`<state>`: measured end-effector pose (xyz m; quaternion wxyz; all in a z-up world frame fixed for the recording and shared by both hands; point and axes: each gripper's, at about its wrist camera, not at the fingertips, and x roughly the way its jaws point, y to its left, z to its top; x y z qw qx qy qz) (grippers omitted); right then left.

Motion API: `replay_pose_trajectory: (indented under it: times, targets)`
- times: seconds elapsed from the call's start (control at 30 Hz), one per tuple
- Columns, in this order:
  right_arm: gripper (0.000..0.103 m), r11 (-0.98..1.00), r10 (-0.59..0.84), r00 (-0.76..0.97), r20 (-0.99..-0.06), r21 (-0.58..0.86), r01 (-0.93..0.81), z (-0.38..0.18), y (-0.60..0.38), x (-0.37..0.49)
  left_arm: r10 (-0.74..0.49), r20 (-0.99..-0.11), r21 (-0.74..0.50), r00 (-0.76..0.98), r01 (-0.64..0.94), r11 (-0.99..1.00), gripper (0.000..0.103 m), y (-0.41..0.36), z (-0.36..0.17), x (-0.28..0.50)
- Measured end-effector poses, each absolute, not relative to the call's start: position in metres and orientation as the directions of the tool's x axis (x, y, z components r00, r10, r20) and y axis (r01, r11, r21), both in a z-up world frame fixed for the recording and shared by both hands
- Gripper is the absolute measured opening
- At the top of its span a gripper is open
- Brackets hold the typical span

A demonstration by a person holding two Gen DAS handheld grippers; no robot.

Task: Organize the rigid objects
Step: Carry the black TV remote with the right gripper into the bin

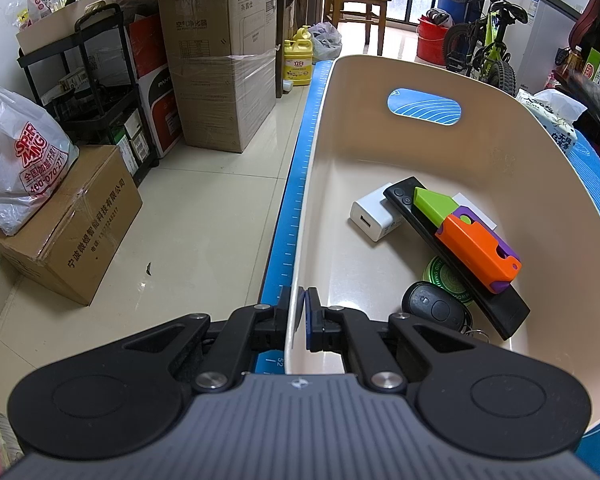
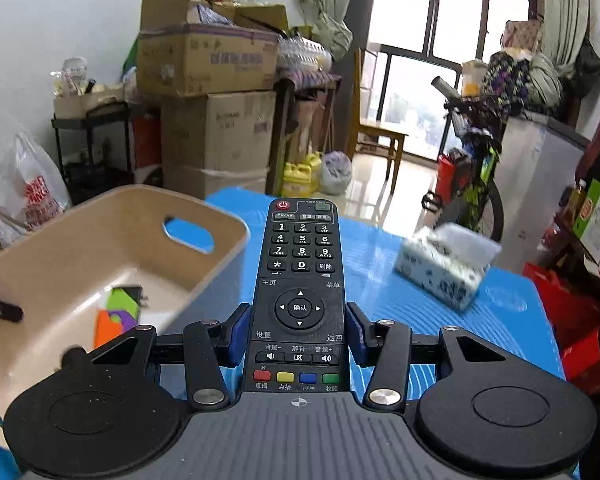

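Observation:
My left gripper is shut on the near rim of the beige bin, one finger outside and one inside the wall. Inside the bin lie a white charger, a slim black remote, an orange, purple and green toy knife, a green round tin and a black key fob. My right gripper is shut on a black TV remote, held above the blue mat, to the right of the bin.
A tissue pack lies on the mat at the right. Cardboard boxes, a black shelf cart and a plastic bag crowd the floor on the left. A child's bicycle stands at the back.

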<state>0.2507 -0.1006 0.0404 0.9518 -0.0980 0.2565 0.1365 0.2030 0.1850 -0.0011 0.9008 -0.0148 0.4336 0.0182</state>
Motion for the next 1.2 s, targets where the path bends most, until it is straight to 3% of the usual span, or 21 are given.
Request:
replay_pose_trajectory:
  times: [0.3,0.53,0.83,1.2]
  targets:
    - [0.053,0.916,0.275,0.839,-0.469,-0.138,-0.377,0.071,-0.056,0.243,0.016,-0.782,-0.015,0.623,-0.045,0.999,0.007,0.185,-0.001,0.203]
    - [0.053,0.879,0.336,0.808,-0.484,-0.146,-0.454,0.072,-0.011,0.238,0.015,-0.782,-0.017,0.623,-0.044,0.999,0.007,0.183,0.0,0.203]
    - [0.053,0.807,0.388,0.708,-0.59,-0.152,-0.57,0.049,0.048,0.233,0.014,-0.782,-0.017,0.624,-0.044,0.999,0.006,0.183,0.0,0.203]
    - [0.053,0.754,0.336,0.561,-0.757,-0.141,-0.642,0.011,0.085,0.234,0.014,-0.782,-0.016,0.623,-0.043,0.999,0.006,0.183,0.0,0.204]
